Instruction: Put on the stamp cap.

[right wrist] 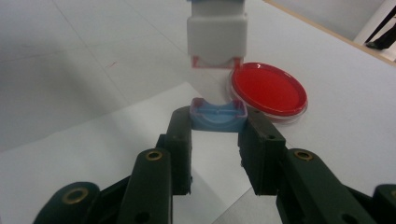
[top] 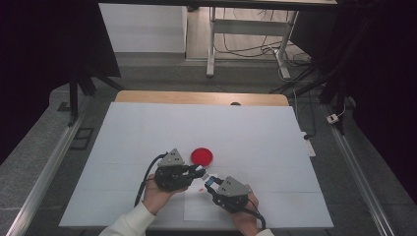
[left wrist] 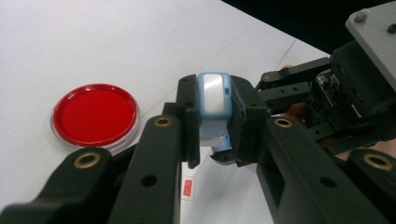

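Observation:
A red round dish (top: 202, 156) with a clear rim lies on the white table cover (top: 147, 132); it is also in the left gripper view (left wrist: 95, 114) and the right gripper view (right wrist: 269, 90). Just in front of the dish, my left gripper (top: 199, 170) (left wrist: 214, 126) is shut on a small white and blue block (left wrist: 212, 100) (right wrist: 217, 37) that has a red lower rim. My right gripper (top: 211, 183) (right wrist: 218, 126) is shut on a light blue cap (right wrist: 218, 116). The cap's open side faces the block across a small gap. The two grippers point at each other, tips nearly meeting.
A loose white sheet (top: 206, 209) lies under the grippers, with a small red mark (top: 201, 189) (left wrist: 187, 187) on it. The table's wooden far edge (top: 201, 97) shows beyond the cover. Metal rails run along both sides, and a desk frame with cables stands behind.

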Tool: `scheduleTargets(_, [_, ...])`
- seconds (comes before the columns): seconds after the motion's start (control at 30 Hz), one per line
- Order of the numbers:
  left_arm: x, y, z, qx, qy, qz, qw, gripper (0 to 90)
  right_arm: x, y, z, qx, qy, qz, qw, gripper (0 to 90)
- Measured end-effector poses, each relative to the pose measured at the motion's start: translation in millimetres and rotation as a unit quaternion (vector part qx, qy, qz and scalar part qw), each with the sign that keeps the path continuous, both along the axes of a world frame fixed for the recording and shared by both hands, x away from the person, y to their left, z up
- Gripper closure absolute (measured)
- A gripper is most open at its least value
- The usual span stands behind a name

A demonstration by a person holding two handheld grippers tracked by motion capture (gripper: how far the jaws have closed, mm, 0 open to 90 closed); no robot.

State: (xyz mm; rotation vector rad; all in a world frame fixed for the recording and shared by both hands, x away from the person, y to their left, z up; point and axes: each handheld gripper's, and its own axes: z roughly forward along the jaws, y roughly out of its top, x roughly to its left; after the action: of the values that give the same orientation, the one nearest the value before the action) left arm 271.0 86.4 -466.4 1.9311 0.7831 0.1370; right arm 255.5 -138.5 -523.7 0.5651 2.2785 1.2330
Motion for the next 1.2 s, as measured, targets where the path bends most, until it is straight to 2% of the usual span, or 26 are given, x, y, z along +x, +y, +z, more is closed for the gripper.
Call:
scheduleTargets(0.47, [-0.7,-6.6,-4.5,-0.009,0.011,0.001,0.9999,75.1,-2.8,2.9,0.0,0.005,-0.013,-0.013,0.9998,65.1])
scheduleTargets(1.2, [-2.1,-12.2,-7.1,-0.013,0.007,0.010,0.9998,75.2,-3.3,0.7,0.3,0.017,-0.021,-0.029,0.9992,65.1])
